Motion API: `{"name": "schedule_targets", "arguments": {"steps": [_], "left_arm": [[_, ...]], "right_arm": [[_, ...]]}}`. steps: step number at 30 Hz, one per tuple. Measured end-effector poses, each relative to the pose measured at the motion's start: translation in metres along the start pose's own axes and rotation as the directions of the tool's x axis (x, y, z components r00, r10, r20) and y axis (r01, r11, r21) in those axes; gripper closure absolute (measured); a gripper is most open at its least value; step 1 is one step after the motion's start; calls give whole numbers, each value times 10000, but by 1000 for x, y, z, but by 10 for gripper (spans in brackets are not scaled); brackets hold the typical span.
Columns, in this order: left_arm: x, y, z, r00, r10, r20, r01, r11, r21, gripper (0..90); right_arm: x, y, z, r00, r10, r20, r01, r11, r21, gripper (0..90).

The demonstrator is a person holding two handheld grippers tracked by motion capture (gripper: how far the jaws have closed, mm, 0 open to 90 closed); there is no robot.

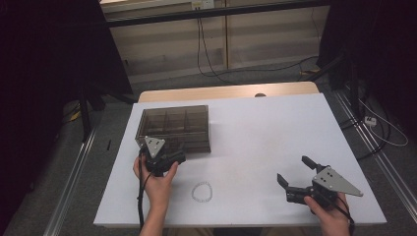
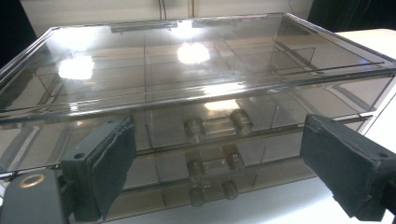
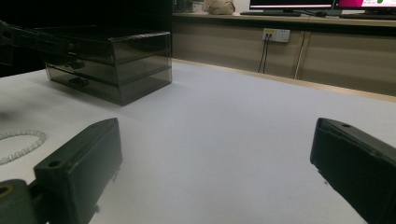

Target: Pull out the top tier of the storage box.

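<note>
1. Left gripper (image 1: 169, 153), jaws spread wide and holding nothing, sits just at the near front of the smoky clear drawer box (image 1: 174, 123), facing its two stacked drawer handles (image 2: 212, 125).
2. Right gripper (image 1: 295, 173) rests near the table's (image 1: 275, 128) right edge, jaws wide apart, empty.
3. Between both hands, a white bead bracelet (image 1: 202, 191) lies near the front edge.

A white table (image 1: 265, 132) stands on grey carpet (image 1: 275, 78) before a beige panelled wall (image 1: 162, 39) with trailing black cables (image 1: 206, 54).
</note>
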State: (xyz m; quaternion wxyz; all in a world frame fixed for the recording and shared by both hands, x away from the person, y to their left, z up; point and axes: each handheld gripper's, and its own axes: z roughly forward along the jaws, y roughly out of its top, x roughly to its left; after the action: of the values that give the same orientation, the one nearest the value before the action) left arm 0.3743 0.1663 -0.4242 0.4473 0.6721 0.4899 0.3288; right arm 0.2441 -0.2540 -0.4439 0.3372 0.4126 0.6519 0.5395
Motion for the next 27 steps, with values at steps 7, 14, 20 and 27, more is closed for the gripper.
{"name": "schedule_targets", "arguments": {"steps": [7,14,20,27], "left_arm": [[0,-2,-2,9997,22,-238,-29,9995,-315,144],[-1,-6,-1,9992,77,-390,-93,9992,-388,169],[-5,-9,-3,9979,168,-625,-203,9983,-545,213],[-7,-10,-5,9957,511,-768,-566,9958,-721,240]], "right_arm": [[0,0,0,10000,-14,-24,14,10000,-1,16],[1,0,1,10000,-19,-29,20,10000,15,16],[0,0,1,10000,-4,-36,4,10000,30,16],[0,0,1,10000,7,-33,-7,10000,9,16]]}}
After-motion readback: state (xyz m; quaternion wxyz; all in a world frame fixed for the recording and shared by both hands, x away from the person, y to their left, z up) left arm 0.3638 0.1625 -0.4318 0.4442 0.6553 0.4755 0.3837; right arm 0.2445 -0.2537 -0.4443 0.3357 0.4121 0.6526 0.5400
